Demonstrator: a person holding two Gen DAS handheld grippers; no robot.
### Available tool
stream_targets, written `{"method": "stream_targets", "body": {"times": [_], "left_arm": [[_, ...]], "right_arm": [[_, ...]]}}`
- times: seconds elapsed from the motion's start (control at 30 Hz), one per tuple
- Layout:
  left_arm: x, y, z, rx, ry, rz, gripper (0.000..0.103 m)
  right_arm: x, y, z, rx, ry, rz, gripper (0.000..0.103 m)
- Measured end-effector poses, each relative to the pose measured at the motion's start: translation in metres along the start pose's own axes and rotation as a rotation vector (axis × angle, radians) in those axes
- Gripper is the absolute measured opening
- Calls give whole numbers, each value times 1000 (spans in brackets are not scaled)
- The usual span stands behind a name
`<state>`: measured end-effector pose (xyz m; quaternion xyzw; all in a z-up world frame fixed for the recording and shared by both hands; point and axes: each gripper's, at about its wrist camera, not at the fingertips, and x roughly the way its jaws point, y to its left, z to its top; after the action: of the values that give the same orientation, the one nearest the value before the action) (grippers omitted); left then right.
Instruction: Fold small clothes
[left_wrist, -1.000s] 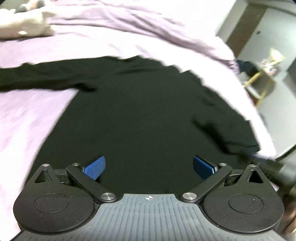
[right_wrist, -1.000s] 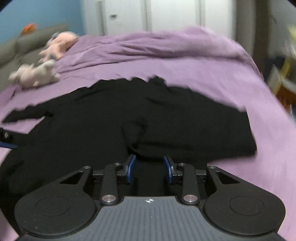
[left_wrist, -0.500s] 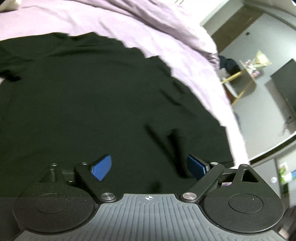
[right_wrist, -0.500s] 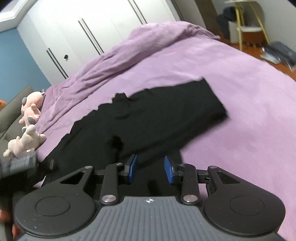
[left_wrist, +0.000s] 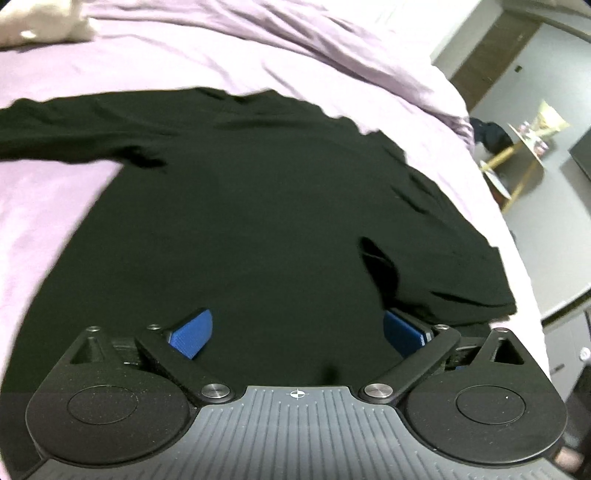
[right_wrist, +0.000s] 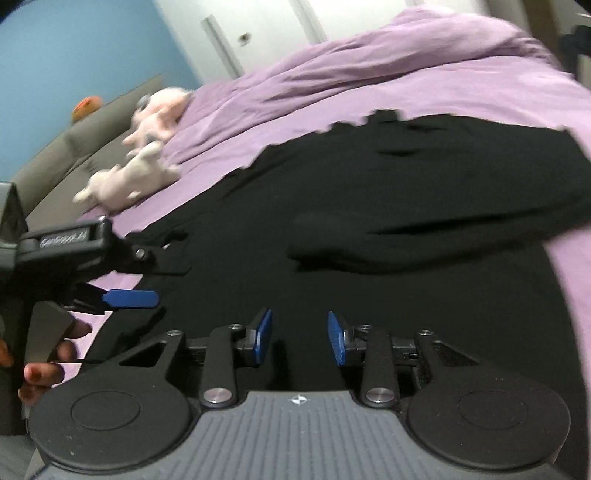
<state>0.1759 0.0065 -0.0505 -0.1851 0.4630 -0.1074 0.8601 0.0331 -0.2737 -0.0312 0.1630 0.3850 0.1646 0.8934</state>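
The black long-sleeved top (left_wrist: 258, 229) lies flat on the purple bedspread (left_wrist: 55, 206), right sleeve (right_wrist: 424, 229) folded across the body, left sleeve (left_wrist: 66, 136) outstretched. Compared with half a second ago, both views have swung back over the hem; judged, the next fold is being lined up. Left gripper (left_wrist: 297, 328): jaws opening wide, nothing between them. Right gripper (right_wrist: 300, 338): jaws partly apart, empty. Soft toys (right_wrist: 136, 173) lie beyond. Lettering on the left gripper's body is blurred, unreadable.

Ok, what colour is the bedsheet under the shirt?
Light purple bedsheet, plain with no pattern; it shows best in the right wrist view.
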Motion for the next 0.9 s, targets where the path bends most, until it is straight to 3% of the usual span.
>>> {"method": "stream_targets", "body": {"times": [0.2, 0.27, 0.37, 0.47, 0.57, 0.67, 0.73, 0.77, 0.83, 0.9], "left_arm": [[39, -29, 19, -22, 66, -157, 102], [53, -37, 26, -41, 93, -175, 101], [76, -43, 34, -73, 131, -166, 88], [87, -43, 37, -104, 143, -170, 81], [92, -44, 38, -121, 166, -219, 54], [99, -46, 36, -106, 186, -240, 42], [107, -47, 36, -84, 205, -233, 26], [109, -48, 37, -78, 208, -224, 10], [109, -50, 41, -61, 203, -220, 9], [96, -59, 49, 38, 144, -190, 8]], "right_arm": [[-54, -53, -20, 275, -108, -62, 32], [-64, -70, -24, 347, -136, -70, 32], [-72, -87, -29, 427, -168, -62, 32], [-75, -99, -31, 472, -182, -58, 32], [-72, -104, -29, 498, -187, -51, 32], [-68, -100, -27, 488, -191, -59, 32], [-62, -98, -24, 484, -186, -64, 32], [-60, -97, -22, 479, -182, -70, 32], [-61, -95, -19, 458, -177, -84, 32], [-62, -95, -13, 430, -174, -115, 32]]}}
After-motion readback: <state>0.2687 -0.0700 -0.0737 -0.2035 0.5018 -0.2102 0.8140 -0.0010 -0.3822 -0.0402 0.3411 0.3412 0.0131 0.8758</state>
